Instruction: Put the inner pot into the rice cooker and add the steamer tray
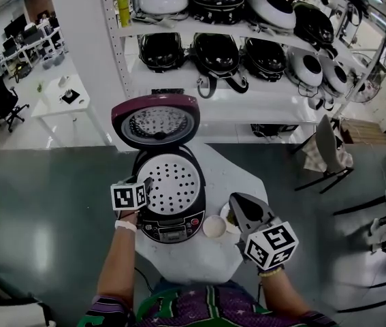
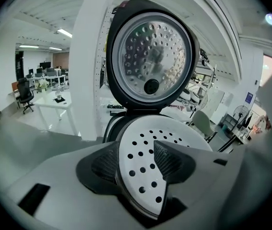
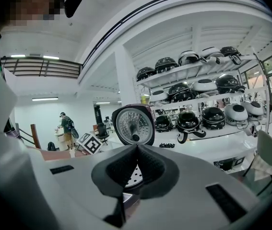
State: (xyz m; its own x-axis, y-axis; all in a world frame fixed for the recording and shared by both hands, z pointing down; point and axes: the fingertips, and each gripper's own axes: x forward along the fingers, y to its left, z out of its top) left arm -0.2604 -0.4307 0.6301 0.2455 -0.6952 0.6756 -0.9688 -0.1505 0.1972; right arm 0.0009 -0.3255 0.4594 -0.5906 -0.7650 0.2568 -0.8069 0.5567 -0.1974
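The rice cooker [image 1: 172, 213] stands on a white table [image 1: 244, 176] with its maroon lid [image 1: 154, 120] raised. A white perforated steamer tray [image 1: 176, 182] lies across its mouth and hides what is below. My left gripper [image 1: 148, 187] is at the tray's left rim. In the left gripper view its jaws stand apart, with the tray's edge [image 2: 140, 176] between them and neither pad pressing on it. My right gripper [image 1: 237, 203] hovers to the right of the cooker. It is shut and empty, and it points at the lid [image 3: 133, 124].
A small white cup [image 1: 214, 226] sits on the table between the cooker and my right gripper. Behind the table, white shelves [image 1: 247, 87] carry several other rice cookers. A chair [image 1: 329, 148] stands to the right, and a person [image 3: 66, 124] works far off.
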